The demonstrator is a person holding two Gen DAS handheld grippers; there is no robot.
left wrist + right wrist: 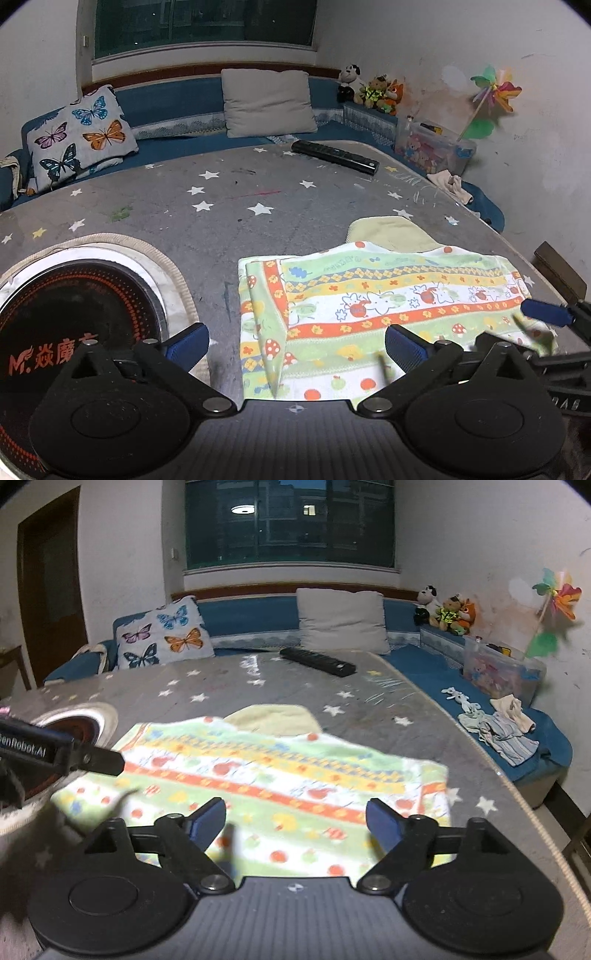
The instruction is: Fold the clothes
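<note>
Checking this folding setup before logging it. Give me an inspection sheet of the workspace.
Surface: grey star-print table, scribbled and stained.
Job's things: striped cartoon-print garment lying partly folded; pale yellow cloth under its far edge.
Clutter: black remote; round burner set in the table.
Grippers: left gripper and right gripper both open, above the garment's near edge.
Cables: nothing seen.
Surroundings: blue bench, butterfly pillow, plush toys, pinwheel, loose clothes.

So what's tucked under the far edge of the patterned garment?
A pale yellow cloth sticks out from under the patterned garment on the star-print table. Only its rounded far end shows; how far it runs beneath, or anything else under there, is covered.
</note>
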